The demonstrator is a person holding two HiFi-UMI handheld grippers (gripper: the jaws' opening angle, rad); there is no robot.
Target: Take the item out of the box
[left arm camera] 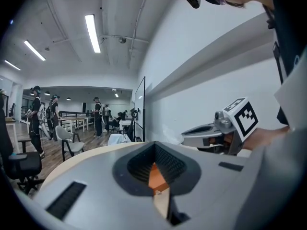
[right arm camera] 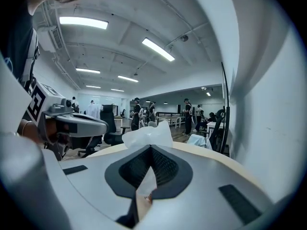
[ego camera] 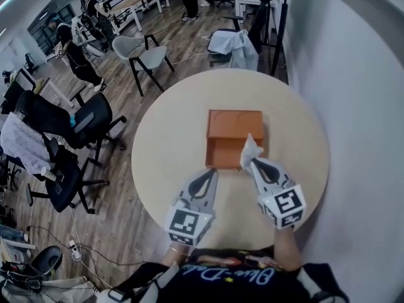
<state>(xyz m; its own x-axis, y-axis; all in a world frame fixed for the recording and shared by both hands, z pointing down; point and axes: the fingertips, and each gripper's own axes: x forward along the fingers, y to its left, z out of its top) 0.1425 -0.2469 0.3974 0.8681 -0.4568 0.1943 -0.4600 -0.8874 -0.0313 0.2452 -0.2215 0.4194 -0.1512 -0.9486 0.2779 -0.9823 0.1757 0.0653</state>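
An orange box [ego camera: 235, 126] lies open in the middle of the round table [ego camera: 170, 144]; its front part is a shallow open tray. My right gripper [ego camera: 252, 163] is at the tray's front right corner, shut on a crumpled white paper item [ego camera: 249, 149] that rises above the box's rim. The right gripper view shows the white item [right arm camera: 146, 134] sticking up past the closed jaws of my right gripper [right arm camera: 151, 150]. My left gripper [ego camera: 211, 172] is at the tray's front left corner, its jaws nearly together with an orange strip of the box [left arm camera: 156, 176] between them.
The table stands against a white wall [ego camera: 353, 106] on the right. Office chairs [ego camera: 82, 125] and a grey chair [ego camera: 142, 54] stand on the wooden floor to the left and behind. People [ego camera: 72, 49] are standing far back in the room.
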